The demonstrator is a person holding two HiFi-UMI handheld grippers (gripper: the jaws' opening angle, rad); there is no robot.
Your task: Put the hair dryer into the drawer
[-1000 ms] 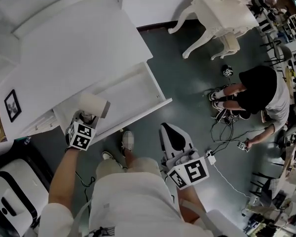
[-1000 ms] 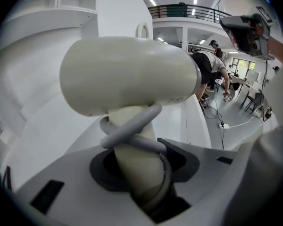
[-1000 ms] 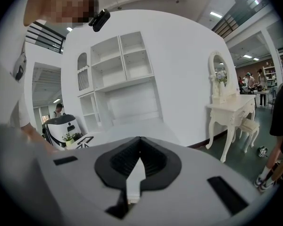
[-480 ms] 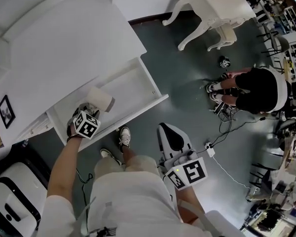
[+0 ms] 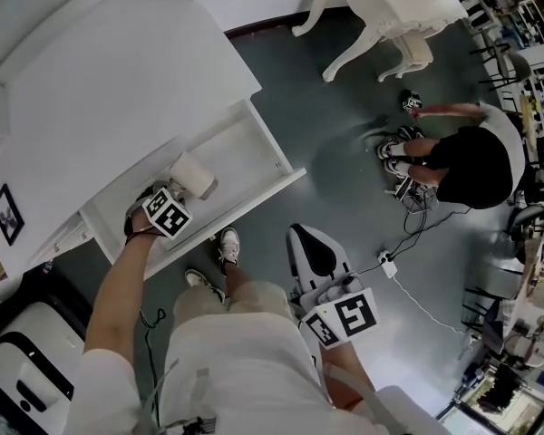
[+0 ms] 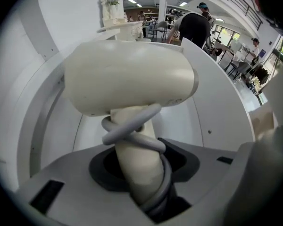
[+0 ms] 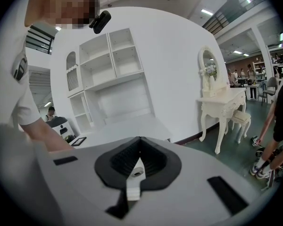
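Hair dryer (image 5: 192,175) — clamped in left gripper (image 5: 179,196) — hangs over drawer (image 5: 243,145).

no legible text, labels, brands or numbers in any view

- From the head we look steeply down past our own arms onto the open drawer (image 5: 245,152) and the grey floor (image 5: 344,161)
- Our left gripper view sits close behind the hair dryer (image 6: 127,76), facing into that same drawer
- Our right gripper view faces roughly level across the room, sharing the white dressing table (image 7: 221,100) with the head view
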